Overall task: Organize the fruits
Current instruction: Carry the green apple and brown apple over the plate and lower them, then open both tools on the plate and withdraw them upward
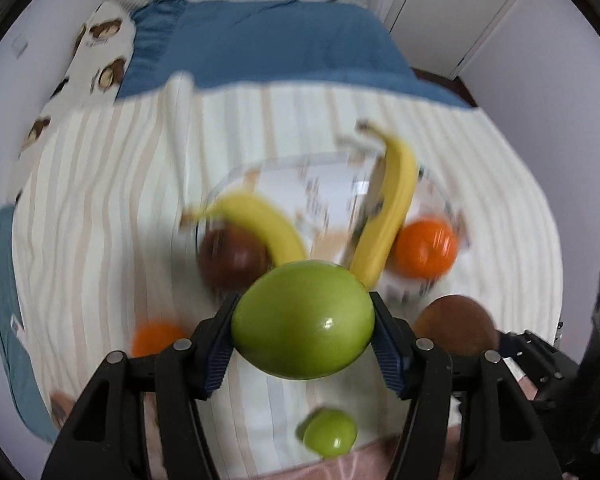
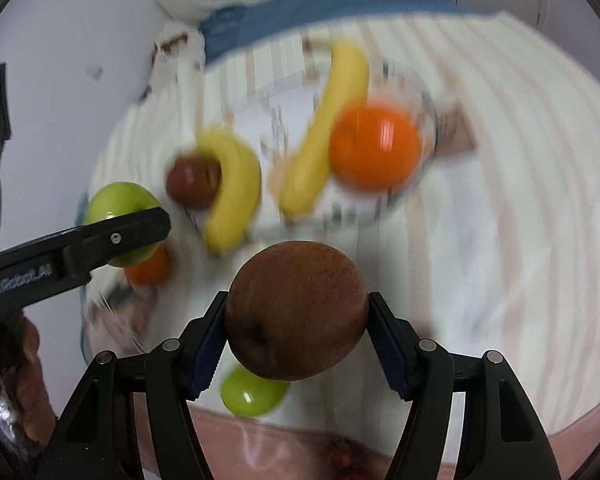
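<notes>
A round green apple [image 1: 303, 320] is clamped between the blue-padded fingers [image 1: 216, 350] of the left gripper [image 1: 303, 326], a pad pressed to each side of it. A dull red-brown apple [image 2: 296, 310] is gripped likewise between the fingers [image 2: 206, 352] of the right gripper [image 2: 296, 320]. Both fruits are held above a bed covered by a cream striped blanket [image 1: 100, 220].

Just beyond the fingertips of the left gripper, a clear glass bowl [image 1: 260, 168] is seen on the blanket. Two yellow bananas [image 1: 260, 220] [image 1: 392, 208], a dark red apple [image 1: 232, 258] and a bright orange [image 1: 426, 246] are seen in or against it; blur hides exactly which lie inside. A second orange [image 1: 156, 338] lies on the blanket left of the left fingers, and a smaller green apple [image 1: 330, 432] lies below and behind them. In the right wrist view the same green apple [image 2: 252, 396] is partly hidden behind the held red-brown one.

A blue pillow [image 1: 268, 40] lies beyond the blanket.
</notes>
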Demonstrator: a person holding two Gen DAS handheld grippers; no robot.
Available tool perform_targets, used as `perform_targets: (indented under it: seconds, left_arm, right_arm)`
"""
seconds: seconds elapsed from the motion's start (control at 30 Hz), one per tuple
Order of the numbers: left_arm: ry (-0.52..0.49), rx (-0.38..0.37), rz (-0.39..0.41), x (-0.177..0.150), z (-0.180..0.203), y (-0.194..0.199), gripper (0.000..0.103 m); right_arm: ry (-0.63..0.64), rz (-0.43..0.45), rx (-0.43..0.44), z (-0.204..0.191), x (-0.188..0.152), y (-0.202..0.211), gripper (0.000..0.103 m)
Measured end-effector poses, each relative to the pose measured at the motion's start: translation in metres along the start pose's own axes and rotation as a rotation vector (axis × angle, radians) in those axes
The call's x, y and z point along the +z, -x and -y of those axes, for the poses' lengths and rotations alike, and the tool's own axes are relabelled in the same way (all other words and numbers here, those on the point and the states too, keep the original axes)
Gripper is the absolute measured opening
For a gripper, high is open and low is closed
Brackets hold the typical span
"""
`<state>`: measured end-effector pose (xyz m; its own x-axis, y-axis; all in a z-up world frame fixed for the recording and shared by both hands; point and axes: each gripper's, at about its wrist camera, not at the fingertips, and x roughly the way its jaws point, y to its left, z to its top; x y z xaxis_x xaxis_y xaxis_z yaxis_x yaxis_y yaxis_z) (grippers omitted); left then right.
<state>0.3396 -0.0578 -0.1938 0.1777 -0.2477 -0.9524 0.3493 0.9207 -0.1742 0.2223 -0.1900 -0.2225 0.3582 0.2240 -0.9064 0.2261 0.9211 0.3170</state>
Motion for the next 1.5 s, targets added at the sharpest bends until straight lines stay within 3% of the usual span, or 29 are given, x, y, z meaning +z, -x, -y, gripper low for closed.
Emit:
perform_targets:
  seconds: [0.17, 0.3, 0.5, 0.7, 1.03, 1.23, 1.3, 1.37, 1.5]
  left_arm:
    - [-0.009, -0.022, -0.036, 0.067, 0.006, -0.033, 0.059]
    - [0.001, -0.053, -0.144, 0.105, 0.008, -0.077, 0.059]
    - [0.013, -0.061, -0.259, 0.113, 0.009, -0.129, 0.059]
    - [0.042, -0.060, -0.311, 0.109, 0.000, -0.153, 0.059]
    - [0.067, -0.059, -0.316, 0.107, -0.009, -0.154, 0.061]
    - [0.073, -0.072, -0.281, 0.102, -0.005, -0.142, 0.075]
    - [0.064, -0.051, -0.262, 0.101, -0.004, -0.135, 0.079]
    - [0.054, -0.031, -0.239, 0.100, -0.002, -0.126, 0.089]
    - [0.048, 0.008, -0.174, 0.095, 0.003, -0.095, 0.094]
  right_arm:
    - [0.002, 0.077, -0.045, 0.019, 0.073, 0.015, 0.069]
    - [-0.022, 0.054, -0.084, 0.040, 0.116, -0.004, 0.069]
    - [-0.053, -0.047, -0.083, 0.060, 0.146, -0.045, 0.069]
    - [-0.041, -0.075, -0.102, 0.061, 0.149, -0.060, 0.070]
    - [-0.070, -0.102, -0.103, 0.067, 0.154, -0.075, 0.072]
    - [-0.086, -0.088, -0.100, 0.068, 0.156, -0.065, 0.081]
    - [-0.092, -0.087, -0.105, 0.070, 0.156, -0.063, 0.082]
    - [-0.100, -0.078, -0.107, 0.073, 0.154, -0.057, 0.084]
    - [-0.070, -0.049, -0.135, 0.070, 0.148, -0.040, 0.094]
